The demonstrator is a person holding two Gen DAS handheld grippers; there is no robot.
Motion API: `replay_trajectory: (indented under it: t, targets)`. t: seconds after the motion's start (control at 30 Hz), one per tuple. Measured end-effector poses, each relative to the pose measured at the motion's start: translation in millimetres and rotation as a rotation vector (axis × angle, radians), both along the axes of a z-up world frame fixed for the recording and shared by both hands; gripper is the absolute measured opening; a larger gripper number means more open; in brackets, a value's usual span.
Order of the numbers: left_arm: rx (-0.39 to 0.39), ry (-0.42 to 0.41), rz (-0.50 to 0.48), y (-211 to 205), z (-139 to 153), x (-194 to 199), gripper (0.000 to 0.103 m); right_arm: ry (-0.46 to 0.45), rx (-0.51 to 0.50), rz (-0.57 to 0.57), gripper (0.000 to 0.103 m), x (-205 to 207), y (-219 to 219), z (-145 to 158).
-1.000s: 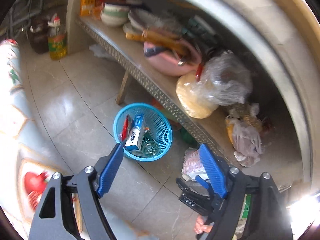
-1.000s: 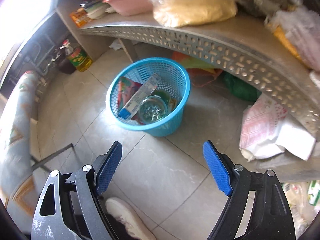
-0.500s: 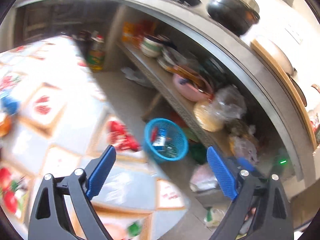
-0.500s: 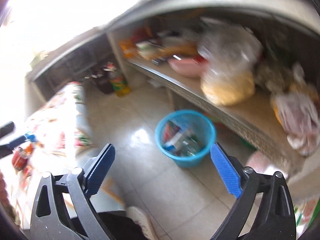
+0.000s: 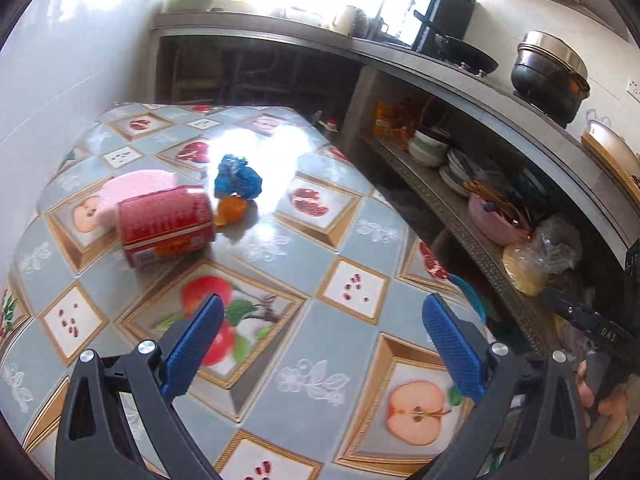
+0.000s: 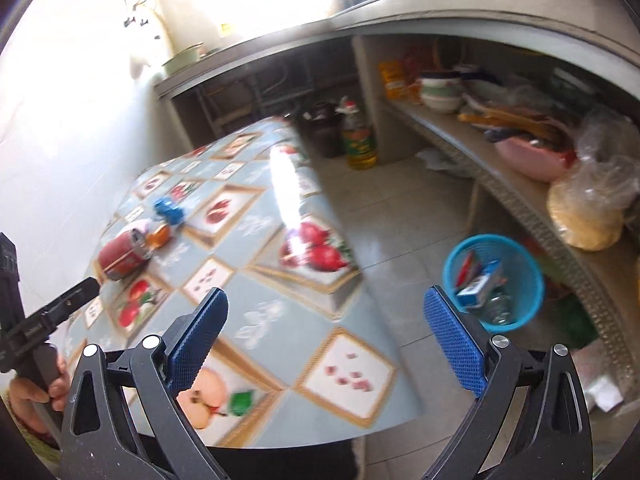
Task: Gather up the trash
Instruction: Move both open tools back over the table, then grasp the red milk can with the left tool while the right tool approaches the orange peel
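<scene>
While both grippers hung over the table (image 5: 352,240) with its fruit-print cloth, nothing sat between either pair of fingers. Left gripper (image 5: 324,344): jaws had just been opening and stood wide apart, empty, aimed down at the cloth. Right gripper (image 6: 326,332): same, jaws just opened wide, empty, over the table's near edge. Trash left on the table was clustered toward the far side by the white wall: a red can (image 5: 164,224) lying on its side, an orange scrap (image 5: 230,210) just beside the can's end, a crumpled blue wrapper (image 5: 238,178) touching or nearly touching the scrap, and something pink (image 5: 132,190) behind the can, too blurred to identify. All of it was well apart from both grippers. The blue basket (image 6: 520,280) stood on the floor tiles right of the table, in front of the low shelf (image 6: 520,192), already holding a carton, a red packet and something glassy. A yellow oil bottle (image 6: 360,140) stood on the floor past the table's far corner. A hand (image 6: 36,392) gripped the other gripper's handle at the right camera's left edge.
</scene>
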State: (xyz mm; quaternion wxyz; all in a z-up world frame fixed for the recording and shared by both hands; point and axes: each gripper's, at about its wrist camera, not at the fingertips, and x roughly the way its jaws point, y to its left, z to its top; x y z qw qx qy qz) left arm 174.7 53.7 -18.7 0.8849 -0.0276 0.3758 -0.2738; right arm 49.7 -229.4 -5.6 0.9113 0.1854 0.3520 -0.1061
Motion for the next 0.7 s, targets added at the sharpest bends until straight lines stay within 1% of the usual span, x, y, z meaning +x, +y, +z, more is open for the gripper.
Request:
replay_trajectory:
  t: [0.17, 0.3, 0.37, 0.5, 0.57, 0.63, 0.7]
  targets:
    - [-0.014, -0.013, 0.088, 45, -4, 0, 0.097, 0.029, 0.069, 0.1, 0.094, 22, 31, -3]
    - [-0.02, -0.055, 0.142, 69, -5, 0, 0.097, 0.042, 0.093, 0.161, 0.094, 39, 50, 1]
    - [-0.031, -0.06, 0.155, 77, -5, 5, 0.097, 0.05, 0.114, 0.186, 0.094, 47, 57, 1]
    - [-0.109, -0.005, 0.19, 91, -8, 25, 0.097, 0.069, 0.126, 0.207, 0.094, 58, 70, 1]
    - [-0.139, 0.026, 0.184, 90, -9, 43, 0.097, 0.083, 0.136, 0.22, 0.094, 63, 77, -2]
    - [-0.138, 0.053, 0.195, 88, -10, 61, 0.097, 0.097, 0.14, 0.231, 0.094, 67, 83, -6]
    - [-0.135, 0.058, 0.201, 87, -9, 79, 0.097, 0.108, 0.133, 0.245, 0.094, 70, 89, -6]
